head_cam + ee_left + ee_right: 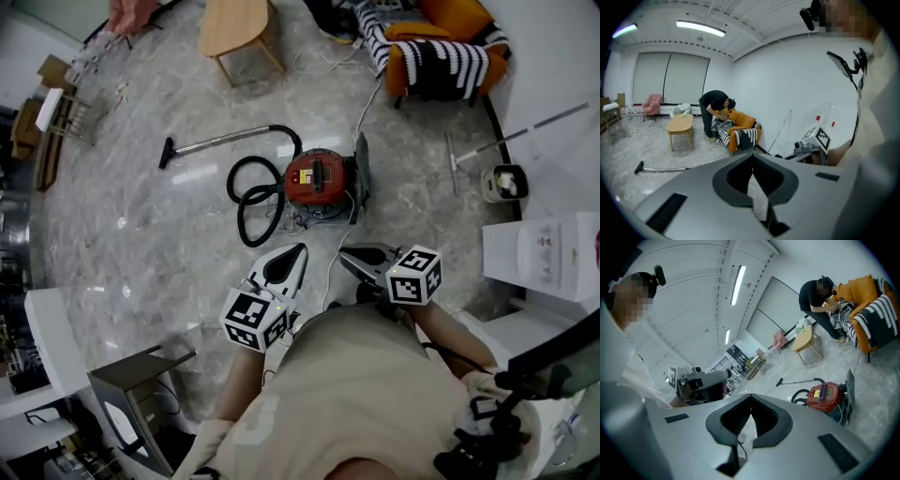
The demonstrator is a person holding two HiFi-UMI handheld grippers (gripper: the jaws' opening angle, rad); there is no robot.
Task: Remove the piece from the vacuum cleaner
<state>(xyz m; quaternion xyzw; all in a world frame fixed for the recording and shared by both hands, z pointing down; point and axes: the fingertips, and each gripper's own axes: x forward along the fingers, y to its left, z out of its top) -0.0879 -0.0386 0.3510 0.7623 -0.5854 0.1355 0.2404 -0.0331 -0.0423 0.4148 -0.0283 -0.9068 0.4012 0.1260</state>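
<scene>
The red vacuum cleaner [317,178] [827,396] sits on the marble floor with its black hose [251,199] coiled at its left. Its metal wand [225,141] [799,380] [663,169] lies stretched away to the left. A dark grey flat panel [361,173] [848,393] stands upright against the vacuum's right side. My left gripper [298,249] [752,157] and right gripper [345,255] [751,397] hover side by side short of the vacuum, apart from it. Both have their jaws together with nothing between them.
A wooden table [234,28] and an orange armchair [441,52] with a striped blanket stand beyond the vacuum; a person [715,110] bends over the chair. A white cord [366,103] crosses the floor. White cabinets [544,253], a bucket [506,183] and a grey stool [141,394] flank me.
</scene>
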